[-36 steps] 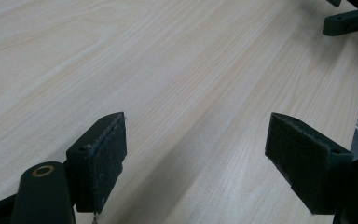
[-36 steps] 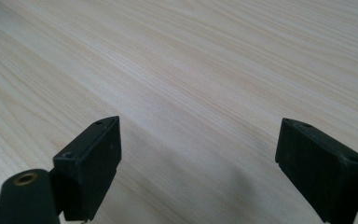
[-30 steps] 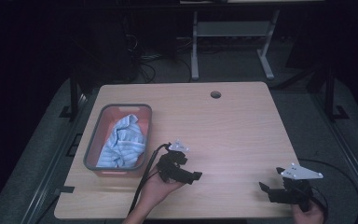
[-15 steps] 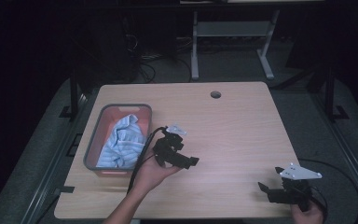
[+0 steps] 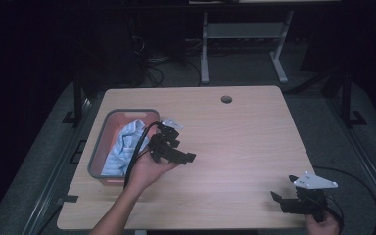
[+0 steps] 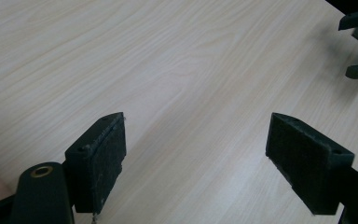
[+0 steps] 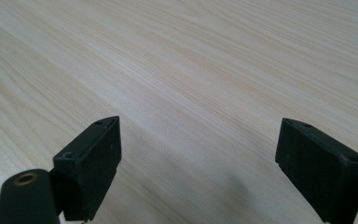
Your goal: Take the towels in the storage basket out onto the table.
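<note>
Item: blue cloth (image 5: pixel 127 144), bunched in the grey bin (image 5: pixel 96 152) at table's left. Your left gripper (image 5: pixel 178 152), jaws spread and empty, sat just beside it, pointing away; your right gripper (image 5: pixel 281 201), also spread, lay well apart.

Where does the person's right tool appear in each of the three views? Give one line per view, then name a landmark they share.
High view: the right tool sits at the lower right, near the table's front edge, jaws pointing left.
Left gripper view: it is far off at the upper right, jaws apart.
Right gripper view: its own two jaws rise from the bottom corners, wide open.
Shared landmark: the pale wood-grain tabletop.
</note>
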